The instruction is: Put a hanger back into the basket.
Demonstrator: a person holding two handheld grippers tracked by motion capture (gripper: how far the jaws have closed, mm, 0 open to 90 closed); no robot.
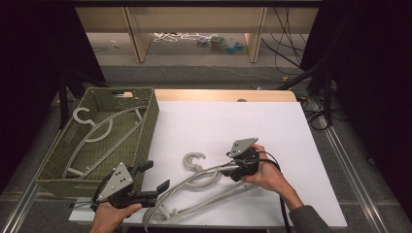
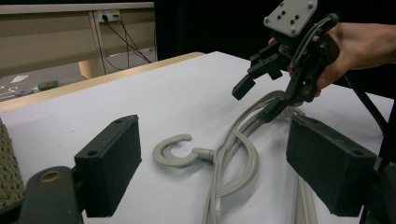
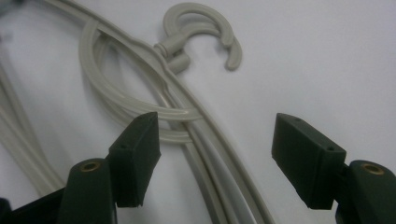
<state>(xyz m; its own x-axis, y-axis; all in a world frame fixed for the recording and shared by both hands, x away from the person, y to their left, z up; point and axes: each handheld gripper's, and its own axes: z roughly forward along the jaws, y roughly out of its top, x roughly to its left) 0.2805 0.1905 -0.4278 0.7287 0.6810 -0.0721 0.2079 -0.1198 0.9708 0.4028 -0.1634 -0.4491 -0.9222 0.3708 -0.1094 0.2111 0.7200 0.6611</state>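
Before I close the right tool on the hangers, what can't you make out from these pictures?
- Hangers on the table: how many are stacked; their arms overlap in the right gripper view.
- Hangers' lower end: high view, hidden behind the left tool.
- Right tool: its open jaws straddle the arms; pad contact unclear.
- Hanger in the basket: its near end, hidden by the front wall.
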